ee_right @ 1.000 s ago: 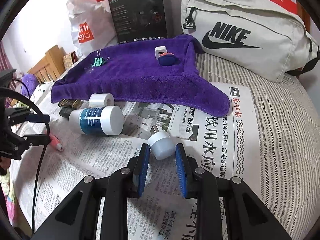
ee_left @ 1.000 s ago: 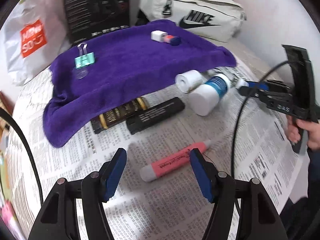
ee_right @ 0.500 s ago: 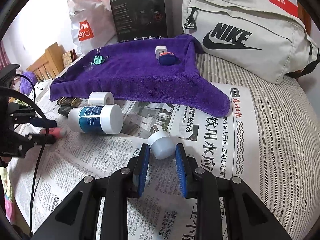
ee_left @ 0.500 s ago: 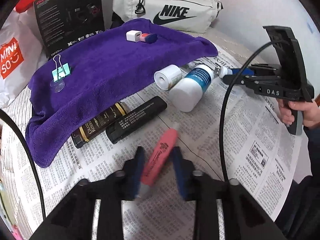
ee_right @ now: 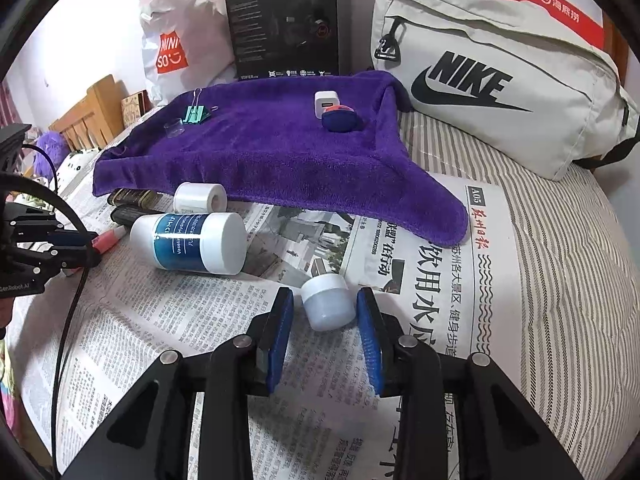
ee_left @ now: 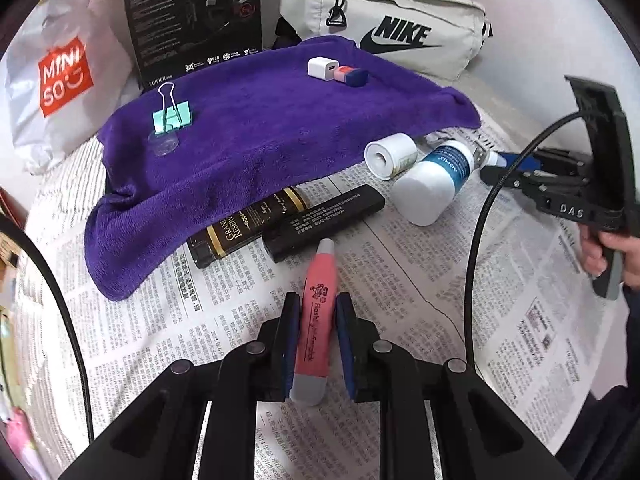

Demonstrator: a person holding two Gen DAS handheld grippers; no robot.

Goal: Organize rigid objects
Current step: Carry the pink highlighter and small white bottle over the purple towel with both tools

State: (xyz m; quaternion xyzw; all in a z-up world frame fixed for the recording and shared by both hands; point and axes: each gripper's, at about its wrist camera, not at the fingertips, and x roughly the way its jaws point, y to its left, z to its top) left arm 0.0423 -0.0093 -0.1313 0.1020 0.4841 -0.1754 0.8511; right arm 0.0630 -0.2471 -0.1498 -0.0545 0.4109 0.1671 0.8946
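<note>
Pink highlighter: clamped between left gripper pads. Small white jar: between right gripper jaws, opening, pads clear.

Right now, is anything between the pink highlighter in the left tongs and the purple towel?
Yes. The left tongs grip the pink highlighter; directly ahead of its tip a black rectangular bar and a black-and-gold tube lie across the newspaper, at the purple towel edge.

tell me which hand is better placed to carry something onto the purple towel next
Left. The left gripper is shut on the pink highlighter; the right gripper's jaws are opening, off the small white jar.
</note>
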